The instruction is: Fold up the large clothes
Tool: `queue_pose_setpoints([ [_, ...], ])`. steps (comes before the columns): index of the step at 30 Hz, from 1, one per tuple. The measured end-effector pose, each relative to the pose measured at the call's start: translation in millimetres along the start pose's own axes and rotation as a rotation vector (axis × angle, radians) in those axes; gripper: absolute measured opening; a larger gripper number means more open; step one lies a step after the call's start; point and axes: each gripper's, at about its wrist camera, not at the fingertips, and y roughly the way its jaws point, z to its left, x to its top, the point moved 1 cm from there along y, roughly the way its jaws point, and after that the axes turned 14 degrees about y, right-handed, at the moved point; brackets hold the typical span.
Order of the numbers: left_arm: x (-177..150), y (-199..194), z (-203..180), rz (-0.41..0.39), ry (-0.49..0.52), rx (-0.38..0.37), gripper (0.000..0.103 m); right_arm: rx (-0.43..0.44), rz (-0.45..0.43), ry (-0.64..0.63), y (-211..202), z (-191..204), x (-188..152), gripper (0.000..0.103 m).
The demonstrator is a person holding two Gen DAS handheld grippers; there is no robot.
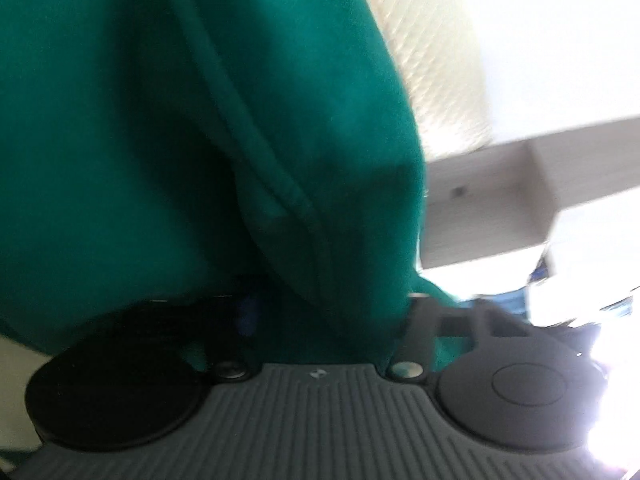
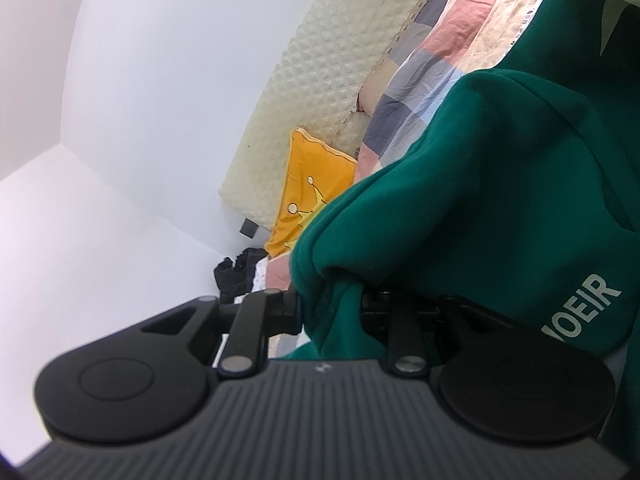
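Lifting green sweatshirt (image 2: 500,200) | left gripper (image 1: 328,312), right gripper (image 2: 332,304) both clamped on fabric | keep tension even, edges level

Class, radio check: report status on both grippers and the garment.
Left gripper and right gripper shut on green sweatshirt. Sweatshirt bunched, not folded. Nothing seen blocking.

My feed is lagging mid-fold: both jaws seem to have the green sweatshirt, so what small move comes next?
Probably spread the left gripper and right gripper apart: the green sweatshirt hangs bunched in deep folds from both, above the patchwork bedding.
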Motion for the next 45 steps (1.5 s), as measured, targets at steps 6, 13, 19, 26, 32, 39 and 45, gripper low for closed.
queue_pose_setpoints([
  [6, -6, -27, -36, -0.093, 0.183, 0.019, 0.012, -0.06, -0.009, -0.023, 6, -5, 4, 0.026],
  [13, -14, -92, -64, -0.306, 0.252, -0.073, 0.01, -0.014, -0.016, -0.041, -3, 5, 2, 0.026],
  [19, -15, -109, -74, -0.388, 0.338, -0.061, 0.01, 0.049, -0.056, -0.197, -31, 59, -8, 0.026],
  [26, 0, -161, -142, -0.533, 0.415, -0.065, 0.01, 0.126, -0.077, -0.289, -61, 136, -6, 0.026],
  [32, 3, -252, -229, -0.621, 0.425, -0.071, 0.01, 0.155, -0.117, -0.378, -90, 212, -3, 0.025],
  [39, 46, -322, -365, -0.709, 0.559, -0.022, 0.01, 0.149, -0.165, -0.498, -119, 313, 22, 0.024],
  [45, 75, -386, -477, -0.787, 0.69, 0.044, 0.011, 0.2, -0.19, -0.583, -154, 405, 36, 0.024],
])
